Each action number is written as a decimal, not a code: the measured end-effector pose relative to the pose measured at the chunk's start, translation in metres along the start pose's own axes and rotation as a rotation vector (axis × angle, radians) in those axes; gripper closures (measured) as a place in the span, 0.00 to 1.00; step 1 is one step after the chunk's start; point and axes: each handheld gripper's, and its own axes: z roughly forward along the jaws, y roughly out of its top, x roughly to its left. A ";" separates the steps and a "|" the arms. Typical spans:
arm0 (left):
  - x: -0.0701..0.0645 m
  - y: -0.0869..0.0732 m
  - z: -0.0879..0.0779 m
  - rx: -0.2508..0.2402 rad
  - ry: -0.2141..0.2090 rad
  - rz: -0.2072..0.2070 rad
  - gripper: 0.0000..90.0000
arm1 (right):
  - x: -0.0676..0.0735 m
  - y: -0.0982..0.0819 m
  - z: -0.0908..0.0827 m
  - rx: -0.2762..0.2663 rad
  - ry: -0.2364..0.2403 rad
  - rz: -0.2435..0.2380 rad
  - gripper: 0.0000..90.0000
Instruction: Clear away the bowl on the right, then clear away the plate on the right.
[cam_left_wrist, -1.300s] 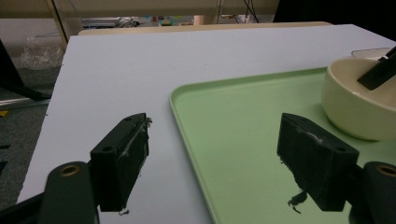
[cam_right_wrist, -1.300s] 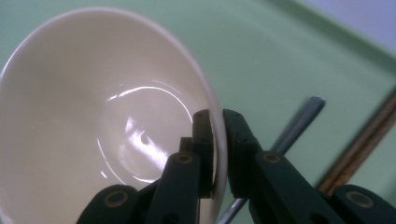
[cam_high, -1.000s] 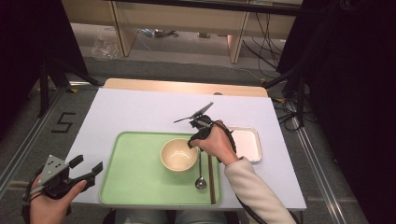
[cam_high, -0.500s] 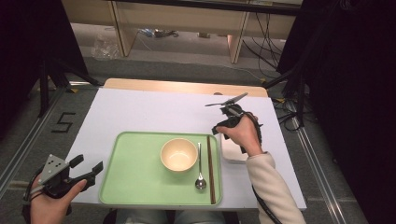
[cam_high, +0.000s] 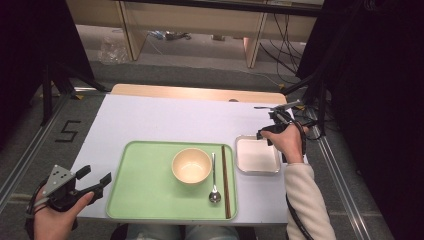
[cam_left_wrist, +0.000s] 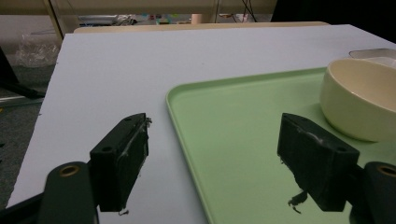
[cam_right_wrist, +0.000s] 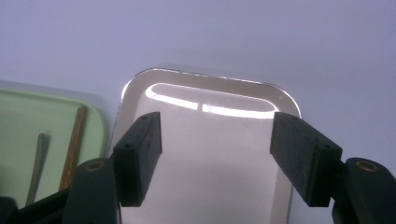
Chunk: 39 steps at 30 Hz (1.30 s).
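- The right gripper (cam_high: 280, 111) is at the right side of the high view, held above the far edge of the small metal tray (cam_high: 257, 156). Its jaws have just been opening and now stand spread wide, with nothing between them.
- In the right gripper view the same metal tray (cam_right_wrist: 205, 140) lies under the jaws and is bare and shiny, so I judge it is the next thing the hand is concerned with, perhaps to fill it or to move it.
- The metal tray sits on the white table (cam_high: 165, 120), just beside the right edge of the green tray (cam_high: 145, 185), maybe touching it; I cannot tell for sure.
- On the green tray the things are set like a place for eating: the cream bowl (cam_high: 191, 165) in the middle, the spoon (cam_high: 214, 180) just at its right with its head toward the bottom of the frame, and the chopsticks (cam_high: 225, 180) along the right rim. I think this order keeps the tools close to the eating hand.
- The left gripper (cam_high: 92, 184) waits at the lower left of the high view, near the left rim of the green tray, jaws apart and empty.
- In the left gripper view its jaws stand on both sides of the green tray's near corner (cam_left_wrist: 187, 100) but press on nothing; it looks like a resting pose, ready to steady the tray if needed.
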 end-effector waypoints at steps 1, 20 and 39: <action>0.000 0.000 0.000 0.000 0.002 0.003 0.27 | -0.001 0.000 0.000 0.002 -0.004 0.003 0.38; 0.001 0.000 0.002 -0.002 -0.005 0.001 0.27 | -0.043 -0.006 0.018 0.095 -0.082 -0.017 0.64; 0.000 -0.001 0.003 0.016 -0.014 0.001 0.26 | -0.059 -0.015 0.045 0.262 -0.054 -0.026 0.88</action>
